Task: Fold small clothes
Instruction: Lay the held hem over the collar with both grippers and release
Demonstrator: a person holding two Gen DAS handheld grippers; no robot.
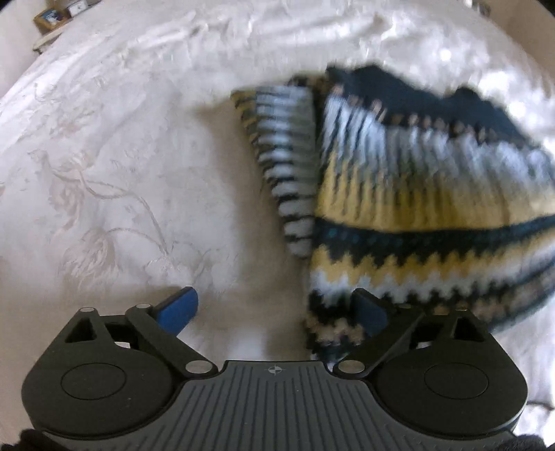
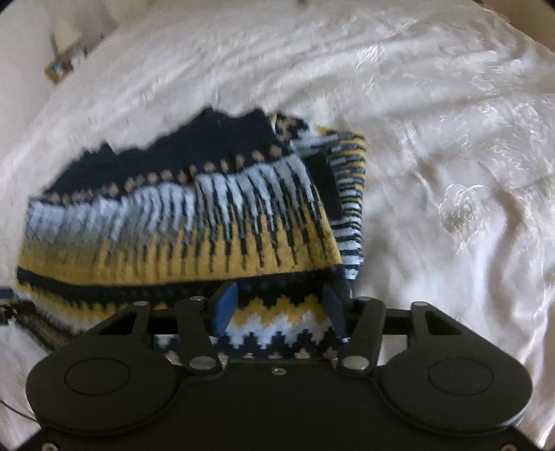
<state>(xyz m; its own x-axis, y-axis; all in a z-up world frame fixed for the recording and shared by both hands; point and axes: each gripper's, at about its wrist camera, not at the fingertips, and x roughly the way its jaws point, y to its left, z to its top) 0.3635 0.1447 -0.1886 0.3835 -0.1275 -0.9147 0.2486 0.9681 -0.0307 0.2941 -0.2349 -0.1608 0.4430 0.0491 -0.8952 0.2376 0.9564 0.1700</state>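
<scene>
Across a white bedspread [image 1: 104, 145] with a faint woven flower pattern lies a small knitted sweater [image 1: 416, 180], banded in dark navy, pale blue, mustard yellow and white zigzags. Seen from the left wrist camera, the sweater fills the right half of the view, with a striped sleeve [image 1: 288, 156] folded in along its left side and lying flat on the cloth. The left hand-held gripper [image 1: 274, 312] points steeply down, its blue fingers spread wide apart; the left finger [image 1: 178, 307] is over bare bedspread, and the right finger [image 1: 369, 312] sits over the sweater's lower left corner, with nothing pinched between them. Seen from the right wrist camera, the same sweater [image 2: 180, 222] spreads across the left and centre of the view, its other striped sleeve [image 2: 350, 194] folded along its right edge. The right hand-held gripper [image 2: 281, 308] stands partly open over the sweater's zigzag hem, one blue finger [image 2: 225, 308] on each side of a band of the knit; whether the fingers press on the fabric cannot be told, as the view is blurred. A small framed picture [image 1: 52, 17] sits beyond the bed at the upper left corner. Both views are smeared with motion blur.
</scene>
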